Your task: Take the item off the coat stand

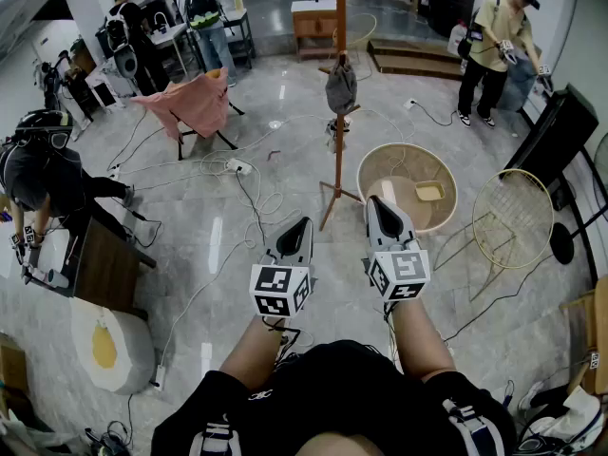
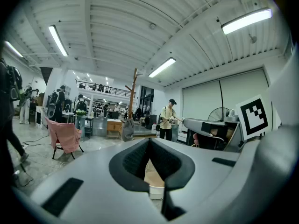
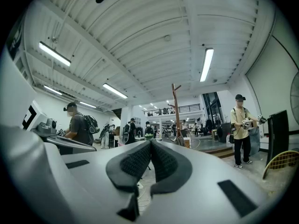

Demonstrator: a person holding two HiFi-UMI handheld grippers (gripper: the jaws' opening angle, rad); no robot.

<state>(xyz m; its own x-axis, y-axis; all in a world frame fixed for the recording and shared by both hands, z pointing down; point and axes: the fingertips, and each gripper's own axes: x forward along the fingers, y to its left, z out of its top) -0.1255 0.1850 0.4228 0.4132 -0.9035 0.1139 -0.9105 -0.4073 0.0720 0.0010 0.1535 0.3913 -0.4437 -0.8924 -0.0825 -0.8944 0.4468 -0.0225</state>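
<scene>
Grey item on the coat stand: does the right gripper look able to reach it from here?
Probably not yet. The grey item hangs on the coat stand, well beyond the right gripper, whose fingers are shut. Only floor lies between them, so stepping closer should do.

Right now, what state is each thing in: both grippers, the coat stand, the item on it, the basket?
left gripper, shut, empty.
right gripper, shut, empty.
coat stand, upright.
grey item, hanging on the coat stand, untouched.
round basket, on the floor, holding a small yellowish thing.
</scene>
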